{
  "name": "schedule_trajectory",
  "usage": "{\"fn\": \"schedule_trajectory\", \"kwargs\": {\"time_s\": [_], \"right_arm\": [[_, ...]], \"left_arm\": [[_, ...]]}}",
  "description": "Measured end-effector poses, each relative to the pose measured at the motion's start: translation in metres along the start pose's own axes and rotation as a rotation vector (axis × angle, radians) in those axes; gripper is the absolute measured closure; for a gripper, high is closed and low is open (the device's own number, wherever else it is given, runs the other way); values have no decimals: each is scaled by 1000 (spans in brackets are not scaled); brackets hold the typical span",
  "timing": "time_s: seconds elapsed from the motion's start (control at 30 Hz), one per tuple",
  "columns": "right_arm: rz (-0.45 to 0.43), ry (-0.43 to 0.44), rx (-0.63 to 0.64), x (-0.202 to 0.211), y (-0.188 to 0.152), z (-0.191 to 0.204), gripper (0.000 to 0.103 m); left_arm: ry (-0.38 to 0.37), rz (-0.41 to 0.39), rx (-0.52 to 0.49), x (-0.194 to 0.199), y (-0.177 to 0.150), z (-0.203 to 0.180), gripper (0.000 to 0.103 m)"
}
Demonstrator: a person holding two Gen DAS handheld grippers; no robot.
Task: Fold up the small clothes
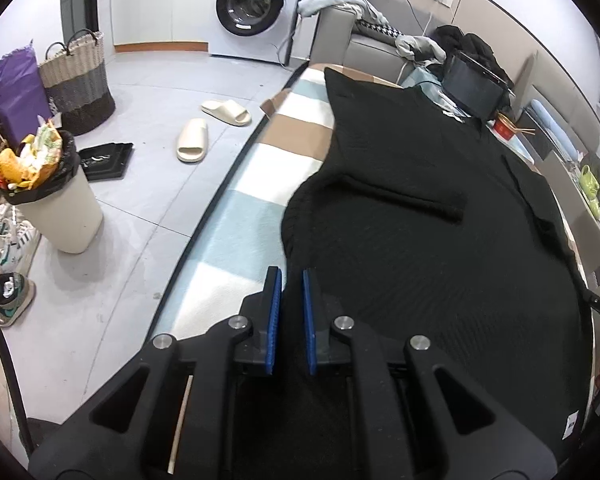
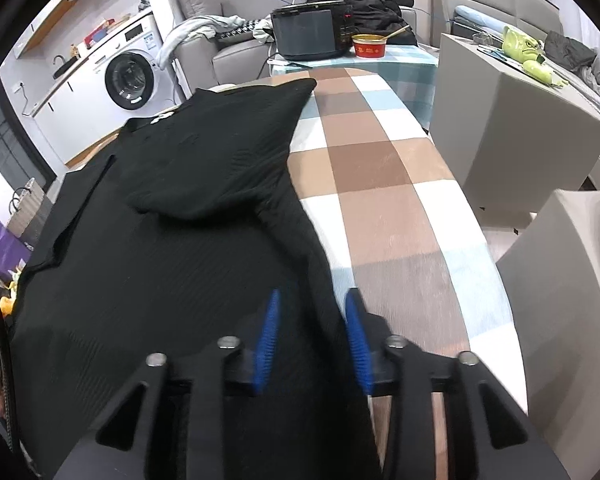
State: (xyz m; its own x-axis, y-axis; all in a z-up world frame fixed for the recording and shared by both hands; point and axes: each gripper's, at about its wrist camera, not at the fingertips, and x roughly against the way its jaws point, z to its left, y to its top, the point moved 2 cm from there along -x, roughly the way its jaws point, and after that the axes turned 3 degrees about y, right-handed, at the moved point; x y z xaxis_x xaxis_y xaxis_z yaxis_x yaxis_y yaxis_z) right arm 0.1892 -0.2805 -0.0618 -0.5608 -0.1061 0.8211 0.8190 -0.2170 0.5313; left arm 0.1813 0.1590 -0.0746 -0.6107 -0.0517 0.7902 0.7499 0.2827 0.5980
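Observation:
A black knit garment (image 1: 440,248) lies spread on the checked tablecloth (image 1: 260,184), with both sleeves folded inward across its body. It also shows in the right wrist view (image 2: 172,208). My left gripper (image 1: 291,276) is at the garment's near left edge, its blue pads (image 1: 275,312) close together with black fabric between them. My right gripper (image 2: 312,300) is at the near right edge; its pads (image 2: 356,340) stand wider apart with the garment's edge running between them.
The tablecloth (image 2: 380,168) is bare to the right of the garment. A black appliance (image 2: 312,32) and red bowl (image 2: 369,46) stand at the table's far end. Grey boxes (image 2: 512,128) stand right. Floor left holds a bin (image 1: 52,196), slippers (image 1: 192,140), baskets.

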Motion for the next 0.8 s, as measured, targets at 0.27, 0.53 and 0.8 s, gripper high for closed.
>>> {"fn": "schedule_trajectory", "kwargs": {"time_s": [0.27,0.53,0.8], "right_arm": [[-53,51,10,37,-27,5,30],[-74,87,85,60,-63,20,12],[-65,128,104,76,-93,14,12]], "left_arm": [[-8,-65,15,40,-26,10,51],[-25,-121,-4,84,-62,10,15],[-45,-145,-7,111,-87,6,1]]}}
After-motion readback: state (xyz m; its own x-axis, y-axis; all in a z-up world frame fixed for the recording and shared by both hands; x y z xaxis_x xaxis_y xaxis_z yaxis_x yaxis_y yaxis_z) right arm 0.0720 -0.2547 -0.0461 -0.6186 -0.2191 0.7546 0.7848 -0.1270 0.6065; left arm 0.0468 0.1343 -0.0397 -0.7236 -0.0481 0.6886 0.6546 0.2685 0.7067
